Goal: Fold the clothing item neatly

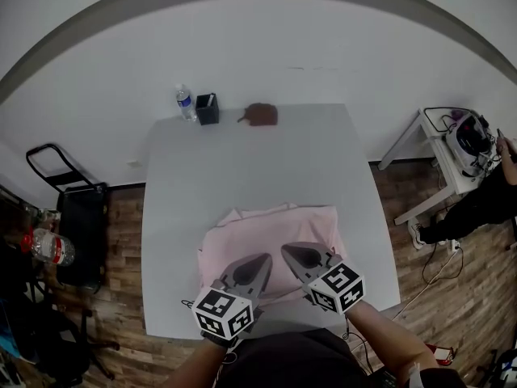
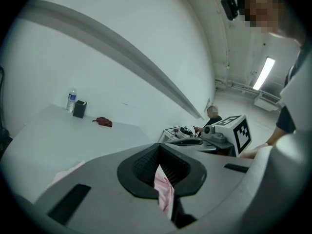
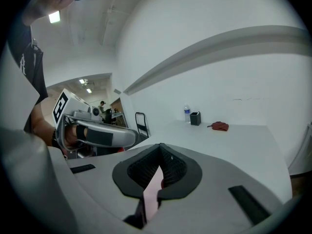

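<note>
A pale pink garment (image 1: 266, 237) lies bunched on the near half of the grey table (image 1: 242, 160). My left gripper (image 1: 262, 261) hangs over its near left part, shut on a fold of pink cloth (image 2: 165, 189) that shows between the pads. My right gripper (image 1: 291, 253) is beside it, over the near right part, shut on another fold of the pink cloth (image 3: 152, 191). The two gripper tips sit close together and point away from me. The garment's near edge is hidden under the grippers.
At the table's far edge stand a water bottle (image 1: 185, 102), a black cup (image 1: 207, 109) and a small brown-red item (image 1: 261, 114). A black cart (image 1: 69, 200) is on the floor at left. A white side table (image 1: 452, 148) with gear and a person stand at right.
</note>
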The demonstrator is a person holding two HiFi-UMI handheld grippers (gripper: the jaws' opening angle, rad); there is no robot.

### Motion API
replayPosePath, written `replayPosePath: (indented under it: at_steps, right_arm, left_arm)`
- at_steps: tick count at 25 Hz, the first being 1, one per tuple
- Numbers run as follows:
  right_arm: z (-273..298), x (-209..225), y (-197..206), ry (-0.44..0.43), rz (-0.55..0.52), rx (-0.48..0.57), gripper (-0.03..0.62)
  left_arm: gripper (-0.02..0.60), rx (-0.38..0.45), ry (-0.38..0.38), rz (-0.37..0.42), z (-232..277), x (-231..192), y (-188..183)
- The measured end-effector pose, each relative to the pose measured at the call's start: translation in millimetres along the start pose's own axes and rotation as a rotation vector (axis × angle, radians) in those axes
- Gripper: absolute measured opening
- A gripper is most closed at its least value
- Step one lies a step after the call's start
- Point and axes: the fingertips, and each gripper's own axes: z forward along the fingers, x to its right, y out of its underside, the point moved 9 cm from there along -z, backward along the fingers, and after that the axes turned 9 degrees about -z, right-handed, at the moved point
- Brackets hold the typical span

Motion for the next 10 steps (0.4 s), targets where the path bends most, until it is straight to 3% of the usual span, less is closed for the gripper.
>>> replayPosePath:
  at_steps: [10]
  right_arm:
    - [2.7,6.9,2.1,-0.004,0.008,-0.006,0.014]
  left_arm:
    - [0.005,-0.006,-0.006,-0.002,8.7,-1.9,0.2]
